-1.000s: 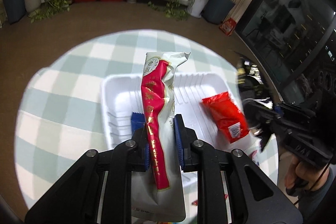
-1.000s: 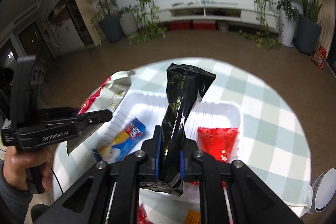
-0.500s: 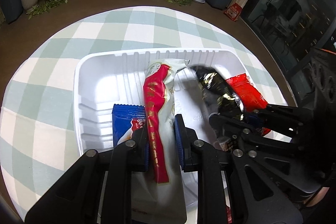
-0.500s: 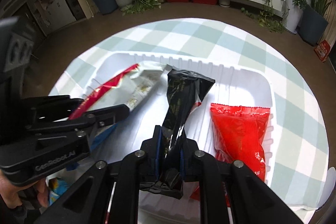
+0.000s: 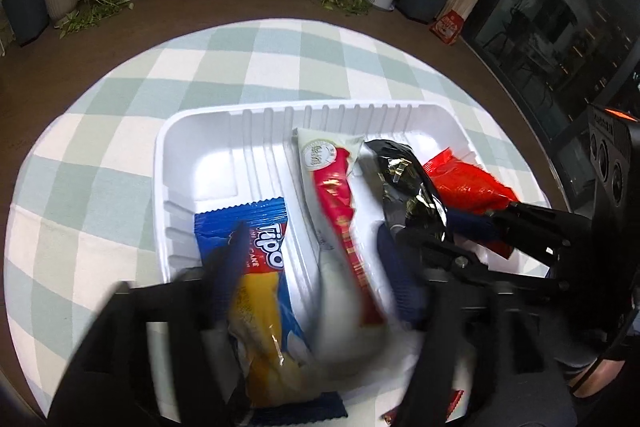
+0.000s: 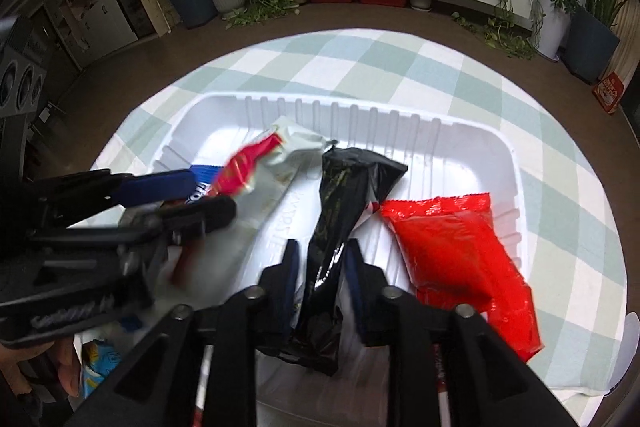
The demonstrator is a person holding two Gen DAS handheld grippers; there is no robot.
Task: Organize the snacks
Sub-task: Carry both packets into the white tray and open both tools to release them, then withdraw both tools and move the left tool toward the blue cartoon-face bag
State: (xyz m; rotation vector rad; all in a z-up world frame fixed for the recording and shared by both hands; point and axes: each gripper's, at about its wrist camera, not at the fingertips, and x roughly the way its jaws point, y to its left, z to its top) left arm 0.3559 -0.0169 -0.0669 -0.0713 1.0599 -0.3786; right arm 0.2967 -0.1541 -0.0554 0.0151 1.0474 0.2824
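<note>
A white tray (image 5: 200,131) (image 6: 440,131) holds a blue Tipo packet (image 5: 256,239), a red-and-white packet (image 5: 336,195) (image 6: 272,155), a black packet (image 5: 404,179) (image 6: 344,195) and a red packet (image 5: 464,187) (image 6: 452,239). My left gripper (image 5: 312,259) (image 6: 188,197) is low over the tray. Its jaws are opening, and the red-and-white packet lies loose between them. My right gripper (image 6: 322,267) (image 5: 448,235) straddles the black packet. Its jaws are opening too, with a gap on each side of the packet.
The tray sits on a round table with a green-and-white checked cloth (image 5: 280,59). A small blue packet (image 6: 100,359) lies at the near edge by a person's hand (image 6: 60,375). Potted plants and a low white cabinet stand across the brown floor.
Both grippers came down into the tray with their packets. Both then opened, so the red-and-white and black packets now lie in the tray.
</note>
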